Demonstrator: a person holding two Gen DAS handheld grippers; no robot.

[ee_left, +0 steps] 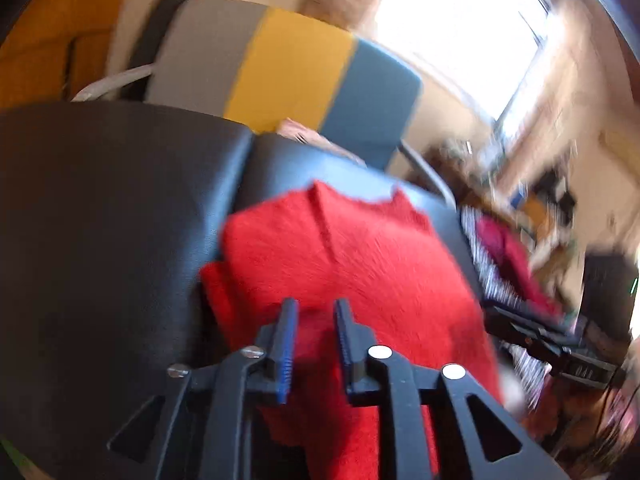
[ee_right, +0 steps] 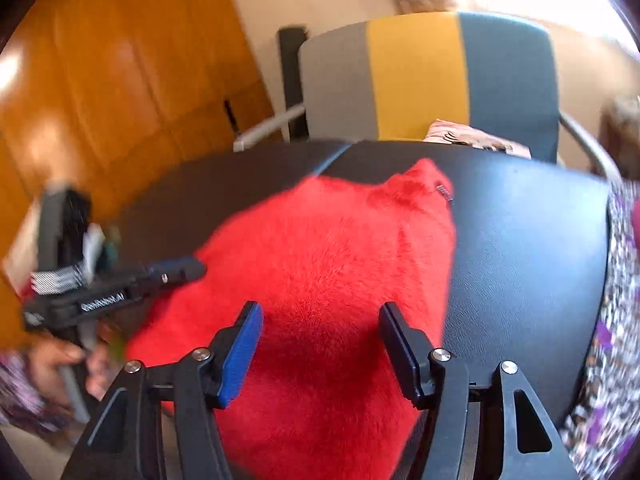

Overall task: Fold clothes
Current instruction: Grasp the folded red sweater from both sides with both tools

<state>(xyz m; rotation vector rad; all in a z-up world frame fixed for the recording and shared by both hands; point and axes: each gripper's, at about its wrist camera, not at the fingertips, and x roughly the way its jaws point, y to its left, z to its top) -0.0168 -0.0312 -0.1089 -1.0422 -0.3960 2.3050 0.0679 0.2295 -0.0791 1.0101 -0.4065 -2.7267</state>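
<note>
A red fuzzy garment (ee_left: 340,248) (ee_right: 332,260) lies folded into a compact bundle on the black padded table (ee_left: 100,208) (ee_right: 528,248). My left gripper (ee_left: 316,308) hovers over its near edge, jaws a narrow gap apart, with only the cloth below showing between them. In the right wrist view the left gripper (ee_right: 176,272) reaches in from the left to the garment's left edge, with a hand (ee_right: 60,360) on its handle. My right gripper (ee_right: 320,312) stands wide open above the garment's near part, pads clear of the cloth. In the left wrist view the right gripper (ee_left: 532,336) is at the garment's right side.
A chair with grey, yellow and blue stripes (ee_left: 288,68) (ee_right: 420,76) stands behind the table, a pinkish cloth (ee_right: 472,138) on its seat. Patterned and dark red fabric (ee_left: 500,256) lies off the table's right edge. Wooden panelling (ee_right: 120,72) is on the left, a bright window (ee_left: 460,24) on the right.
</note>
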